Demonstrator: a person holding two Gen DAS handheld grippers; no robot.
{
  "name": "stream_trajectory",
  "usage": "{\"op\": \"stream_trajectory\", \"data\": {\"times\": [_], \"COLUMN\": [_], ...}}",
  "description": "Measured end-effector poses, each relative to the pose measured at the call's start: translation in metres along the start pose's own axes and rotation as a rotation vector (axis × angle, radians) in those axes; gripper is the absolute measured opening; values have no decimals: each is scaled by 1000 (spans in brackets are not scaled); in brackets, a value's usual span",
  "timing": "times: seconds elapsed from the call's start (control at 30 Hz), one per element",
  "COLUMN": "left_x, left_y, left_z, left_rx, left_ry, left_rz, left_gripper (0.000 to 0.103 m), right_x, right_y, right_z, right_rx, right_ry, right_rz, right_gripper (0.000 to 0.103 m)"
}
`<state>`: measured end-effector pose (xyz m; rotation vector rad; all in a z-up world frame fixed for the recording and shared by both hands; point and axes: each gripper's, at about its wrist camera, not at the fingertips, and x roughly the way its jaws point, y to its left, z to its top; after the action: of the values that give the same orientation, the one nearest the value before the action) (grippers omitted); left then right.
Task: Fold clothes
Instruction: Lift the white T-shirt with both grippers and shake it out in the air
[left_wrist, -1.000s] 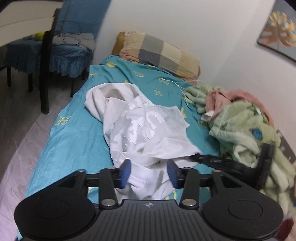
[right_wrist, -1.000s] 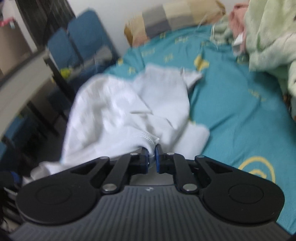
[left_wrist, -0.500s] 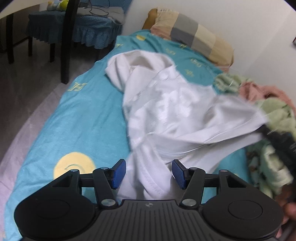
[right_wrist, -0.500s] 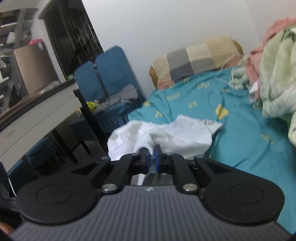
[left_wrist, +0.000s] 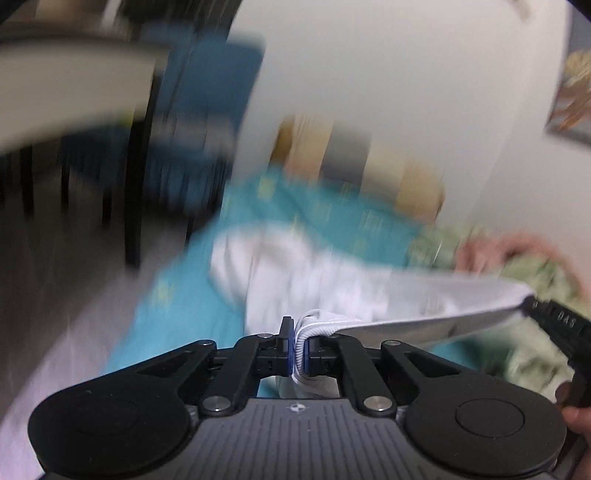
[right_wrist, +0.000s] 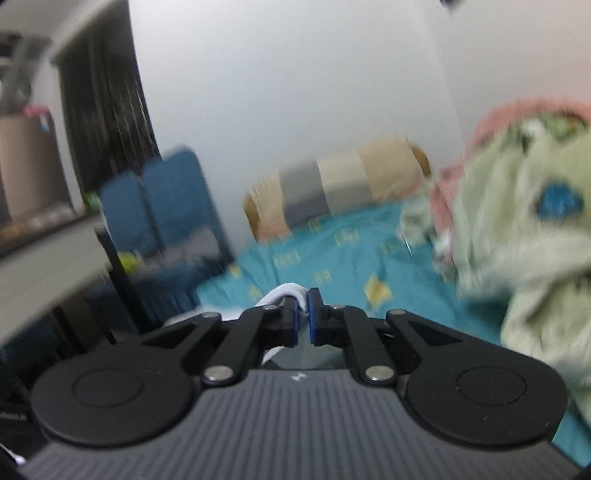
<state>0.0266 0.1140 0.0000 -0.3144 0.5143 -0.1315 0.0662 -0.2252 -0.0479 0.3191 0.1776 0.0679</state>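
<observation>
Your room light is soft, dim and even, with no glare or hard shadows. Heavy motion blur smears both backgrounds, worst in your left view; fisheye bending curves the edges, dark corners vignetted.

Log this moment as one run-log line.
left gripper: shut on white cotton shirt ribbed hem | right gripper: shut on same hem | shirt stretched between them above teal patterned bedsheet | view: motion-blurred
</observation>
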Motion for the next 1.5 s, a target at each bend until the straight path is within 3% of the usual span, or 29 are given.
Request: {"op": "stream_trajectory", "data": {"times": [0.2, 0.3, 0.4, 0.53, 0.7, 0.9, 1.03, 1.13, 1.33, 1.5], "left_x": [-82, -132, -180, -243, -308, -344, -305, -238, -72, 94], "left_y": [-39, -59, -75, -94, -118, -140, -144, -135, -110, -80], "left_z": [99, 152, 195, 227, 253, 275, 279, 273, 253, 214], "left_rx": [27, 46, 59, 90, 108, 132, 132, 126, 88, 65], "left_ry": [-315, -422, -487, -573, -637, -658, -612, -555, -437, -373], "left_rz": [-78, -117, -152, -185, -235, -255, -237, -208, -121, -39], "left_gripper": [5, 5, 5, 5, 5, 5, 5, 6, 6, 6], "right_x": [-47, -80, -115, -172, -237, -258, -227, -174, -43, 89], "right_y": [48, 70, 86, 108, 125, 123, 114, 98, 68, 36], "right_z": [110, 171, 228, 281, 322, 356, 351, 332, 277, 210], "right_rx": [-44, -35, 16, -12, -59, -62, -64, -38, -41, -68], "right_ry": [-219, -303, -357, -435, -514, -504, -424, -332, -164, -59], "right_rz": [83, 145, 223, 291, 331, 329, 288, 248, 145, 70], "right_gripper": [8, 8, 8, 8, 8, 8, 8, 8, 8, 8]}}
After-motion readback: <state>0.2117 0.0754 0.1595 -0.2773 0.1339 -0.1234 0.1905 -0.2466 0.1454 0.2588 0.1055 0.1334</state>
